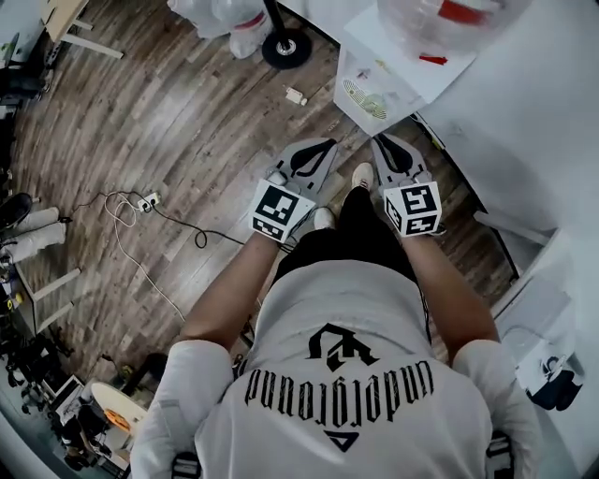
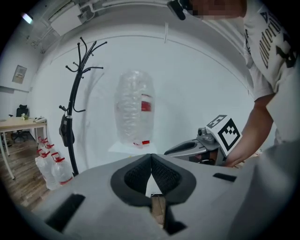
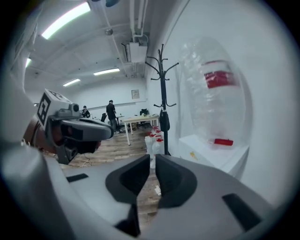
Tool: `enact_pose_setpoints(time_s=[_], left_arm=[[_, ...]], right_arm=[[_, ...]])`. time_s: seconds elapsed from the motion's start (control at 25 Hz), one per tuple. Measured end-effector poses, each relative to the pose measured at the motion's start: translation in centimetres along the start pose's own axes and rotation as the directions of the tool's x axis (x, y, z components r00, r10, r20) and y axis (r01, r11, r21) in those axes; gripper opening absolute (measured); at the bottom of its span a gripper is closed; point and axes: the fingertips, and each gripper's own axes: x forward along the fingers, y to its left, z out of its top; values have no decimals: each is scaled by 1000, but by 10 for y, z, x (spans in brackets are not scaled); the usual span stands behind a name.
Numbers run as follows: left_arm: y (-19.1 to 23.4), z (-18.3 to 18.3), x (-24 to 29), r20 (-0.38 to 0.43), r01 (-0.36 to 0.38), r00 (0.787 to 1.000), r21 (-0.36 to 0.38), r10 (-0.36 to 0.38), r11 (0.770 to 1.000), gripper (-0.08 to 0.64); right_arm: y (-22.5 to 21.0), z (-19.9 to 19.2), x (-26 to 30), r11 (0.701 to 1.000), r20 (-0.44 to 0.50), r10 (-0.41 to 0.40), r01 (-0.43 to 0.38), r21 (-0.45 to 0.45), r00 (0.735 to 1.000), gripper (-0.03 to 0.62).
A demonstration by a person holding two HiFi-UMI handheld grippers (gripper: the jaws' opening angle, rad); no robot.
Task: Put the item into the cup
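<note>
Both grippers are held side by side over the wooden floor, just short of the white table (image 1: 524,103). My left gripper (image 1: 328,143) (image 2: 151,157) is shut, its pads meeting at the tips with nothing between them. My right gripper (image 1: 383,141) (image 3: 152,159) shows a narrow gap between its pads, and that gap is empty. A large clear plastic bottle (image 1: 440,19) (image 2: 135,108) (image 3: 216,101) with a red label stands on the table ahead. A printed sheet (image 1: 372,86) lies at the table's corner. I cannot make out a cup or a loose item.
A black coat stand (image 1: 285,45) (image 2: 74,103) (image 3: 163,93) stands on the floor left of the table. Water bottles (image 2: 51,166) cluster beside it. A cable and power strip (image 1: 150,199) lie on the floor to the left. Desks and people (image 3: 111,115) are far off.
</note>
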Motion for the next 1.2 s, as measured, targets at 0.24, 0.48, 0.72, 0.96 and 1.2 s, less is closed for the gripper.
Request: enact_pose_setpoints(time_s=[0.24,0.48,0.72,0.96,1.2], left_arm=[[-20,52,-54,67,-6,998,20,5,1000,8],[-42,98,-96,137,2,990,50,-9,999,8],[-66,114,-120,158,9,987,80,-22,997,8],[-82,124,-134,171,12,985,69,-23,998,8],[-102,139,-141,188,-7,982,29,1,1000,8]], right_arm=[[40,60,-63,997,96,61,-56,-48,994,6],[69,107,-117,986,172,130,-108,-128,976,6],[82,129,-152,977,207,167,-134,-164,964,6],[83,141,-183,973,221,175,-134,-190,959,6],[82,143,-210,973,246,185,-141,-184,951,6]])
